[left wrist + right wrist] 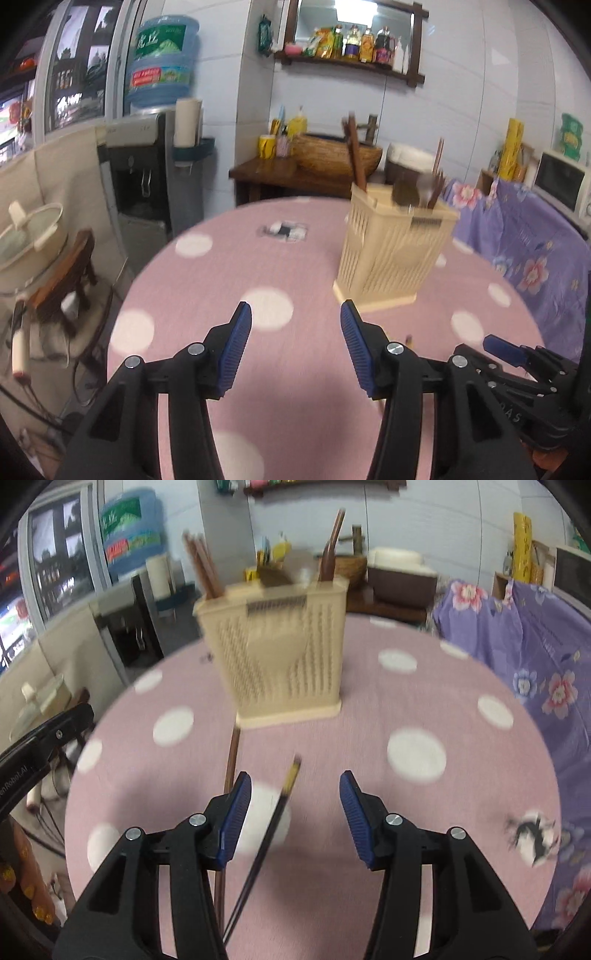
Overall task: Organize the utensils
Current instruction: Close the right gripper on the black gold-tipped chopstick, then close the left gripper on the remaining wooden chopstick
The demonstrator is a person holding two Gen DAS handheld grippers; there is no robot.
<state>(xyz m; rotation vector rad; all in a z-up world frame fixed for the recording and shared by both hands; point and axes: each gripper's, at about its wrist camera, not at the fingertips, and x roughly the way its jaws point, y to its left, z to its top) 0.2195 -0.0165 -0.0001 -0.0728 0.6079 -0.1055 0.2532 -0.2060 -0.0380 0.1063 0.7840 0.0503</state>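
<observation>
A cream slotted utensil holder (393,247) stands on the round pink polka-dot table (221,280), with brown chopsticks (354,151) and other utensils upright in it. It also shows in the right wrist view (280,650). My left gripper (295,332) is open and empty above the table, left of the holder. My right gripper (295,805) is open over a black chopstick with a yellow tip (273,823) lying on the table. A brown chopstick (231,764) lies to its left, reaching the holder's base. The right gripper also shows in the left wrist view (517,365).
A purple floral cloth (535,657) covers furniture to the right. A wooden side table (280,173) with a woven basket stands behind. A water dispenser (147,155) and a chair with a pot (33,236) stand at the left.
</observation>
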